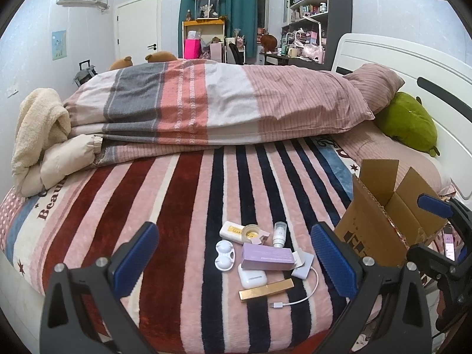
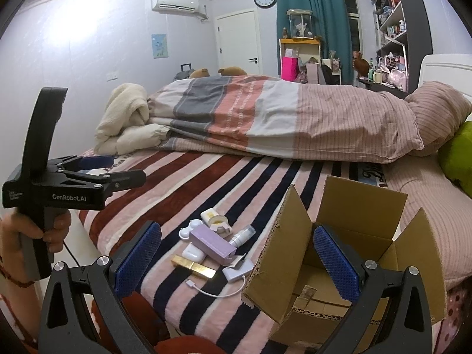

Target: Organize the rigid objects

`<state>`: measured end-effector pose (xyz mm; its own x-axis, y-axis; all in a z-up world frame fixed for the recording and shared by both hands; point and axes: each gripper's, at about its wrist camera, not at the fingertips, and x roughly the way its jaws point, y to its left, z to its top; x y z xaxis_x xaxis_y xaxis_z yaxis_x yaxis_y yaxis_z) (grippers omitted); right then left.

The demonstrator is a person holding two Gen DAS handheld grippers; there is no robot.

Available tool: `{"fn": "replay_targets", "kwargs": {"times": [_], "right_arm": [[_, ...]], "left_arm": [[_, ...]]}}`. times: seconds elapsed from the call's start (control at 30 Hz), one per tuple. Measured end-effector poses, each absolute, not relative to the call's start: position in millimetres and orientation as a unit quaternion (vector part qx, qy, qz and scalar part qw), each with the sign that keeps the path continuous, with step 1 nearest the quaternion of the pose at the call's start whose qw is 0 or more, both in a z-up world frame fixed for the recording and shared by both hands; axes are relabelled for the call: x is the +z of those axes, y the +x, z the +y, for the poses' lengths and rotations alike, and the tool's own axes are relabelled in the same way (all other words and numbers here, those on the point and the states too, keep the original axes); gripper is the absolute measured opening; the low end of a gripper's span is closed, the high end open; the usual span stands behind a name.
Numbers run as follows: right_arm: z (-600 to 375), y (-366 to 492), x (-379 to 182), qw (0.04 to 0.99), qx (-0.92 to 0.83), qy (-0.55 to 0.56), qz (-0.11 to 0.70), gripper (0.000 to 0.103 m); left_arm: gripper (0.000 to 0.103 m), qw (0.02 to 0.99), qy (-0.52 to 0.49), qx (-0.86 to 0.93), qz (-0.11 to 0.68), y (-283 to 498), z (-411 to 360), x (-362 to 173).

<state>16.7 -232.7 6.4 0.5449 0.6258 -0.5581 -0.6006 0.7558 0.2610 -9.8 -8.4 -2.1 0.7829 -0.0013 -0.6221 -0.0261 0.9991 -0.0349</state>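
A pile of small things lies on the striped blanket: a purple box, a gold bar, a white earbud case, a white lens case, a tape roll, a small bottle, and a white adapter with cable. The pile also shows in the right wrist view, with the purple box in its middle. An open cardboard box stands right of the pile. My left gripper is open, hovering before the pile. My right gripper is open and empty, near the box's edge.
A folded duvet and cream blanket lie across the far half of the bed. A green plush rests by the white headboard. The left gripper, held by a hand, shows at the left of the right wrist view.
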Motion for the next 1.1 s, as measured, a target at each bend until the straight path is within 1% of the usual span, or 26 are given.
{"fn": "replay_targets", "kwargs": {"times": [0.5,0.6,0.67,0.7,0.73,0.77,0.87,0.93,1.03,1.1], "right_arm": [[-228,15,6,0.876,0.352,0.026,0.33,0.103],[-222,10,8,0.879,0.353,0.023,0.319,0.103],[-216,6,13,0.882,0.358,0.019,0.307,0.098],[-212,4,16,0.882,0.363,0.018,0.301,0.087],[-208,3,18,0.881,0.366,0.018,0.298,0.072],[-200,1,21,0.879,0.374,0.018,0.295,0.067],[-178,-5,22,0.865,0.409,0.016,0.289,0.062],[-156,-9,15,0.841,0.448,0.012,0.303,0.053],[-130,-12,-1,0.816,0.473,0.0,0.332,0.053],[-110,-16,-21,0.796,0.484,-0.013,0.362,0.053]], "left_arm": [[0.103,0.943,-0.025,0.008,0.331,-12,-2,-2],[0.103,0.943,-0.032,0.007,0.33,-12,3,-4],[0.103,0.944,-0.038,0.004,0.327,-14,11,-5],[0.103,0.945,-0.042,0.003,0.325,-15,16,-7],[0.103,0.945,-0.048,0.001,0.324,-16,22,-9],[0.103,0.945,-0.051,0.001,0.323,-18,26,-11],[0.103,0.945,-0.055,0.001,0.323,-23,43,-21],[0.103,0.945,-0.054,0.005,0.324,-25,54,-30],[0.103,0.944,-0.052,0.003,0.326,-25,66,-42],[0.103,0.941,-0.049,0.005,0.334,-23,70,-50]]}}
